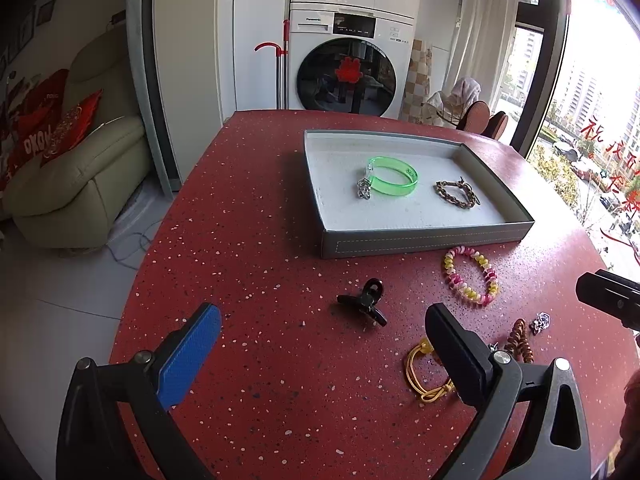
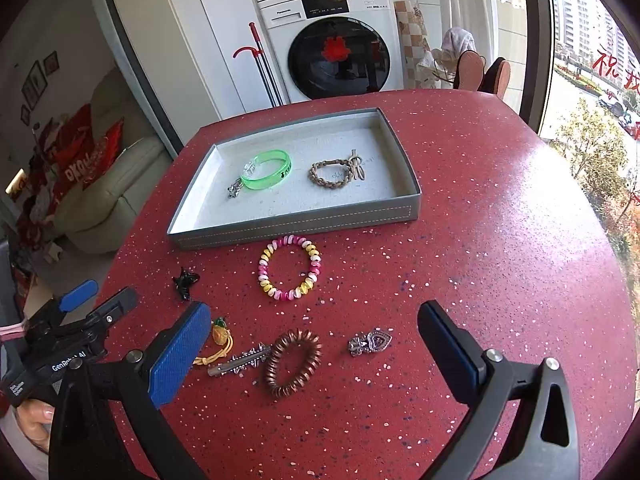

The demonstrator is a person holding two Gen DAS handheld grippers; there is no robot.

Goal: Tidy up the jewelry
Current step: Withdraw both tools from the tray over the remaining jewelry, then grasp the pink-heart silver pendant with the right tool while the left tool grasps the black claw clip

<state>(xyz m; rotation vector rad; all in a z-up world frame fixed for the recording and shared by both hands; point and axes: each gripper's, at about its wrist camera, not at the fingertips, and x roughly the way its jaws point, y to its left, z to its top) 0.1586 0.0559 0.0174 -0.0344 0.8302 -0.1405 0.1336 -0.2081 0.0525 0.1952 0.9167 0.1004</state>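
A grey tray point(image 1: 424, 238) point(image 2: 296, 226) on the red table holds a green bangle point(image 1: 394, 176) point(image 2: 268, 170) and a brown braided bracelet point(image 1: 456, 194) point(image 2: 334, 174). In front of it lie a pink-yellow bead bracelet point(image 1: 472, 276) point(image 2: 290, 268), a black claw clip point(image 1: 366, 302) point(image 2: 186, 280), a yellow cord bracelet point(image 1: 420, 376) point(image 2: 220, 340), a copper coil hair tie point(image 1: 520, 338) point(image 2: 294, 362), a silver hair clip point(image 2: 240, 362) and a silver brooch point(image 1: 540, 322) point(image 2: 370, 342). My left gripper point(image 1: 322, 340) point(image 2: 98, 298) is open and empty near the claw clip. My right gripper point(image 2: 314, 344) point(image 1: 608, 296) is open and empty over the coil tie.
The red speckled table point(image 1: 260, 240) point(image 2: 500, 240) has a rounded edge. A washing machine point(image 1: 348, 64) stands behind it, a beige sofa point(image 1: 80, 168) at the left, and a window point(image 2: 592, 100) at the right.
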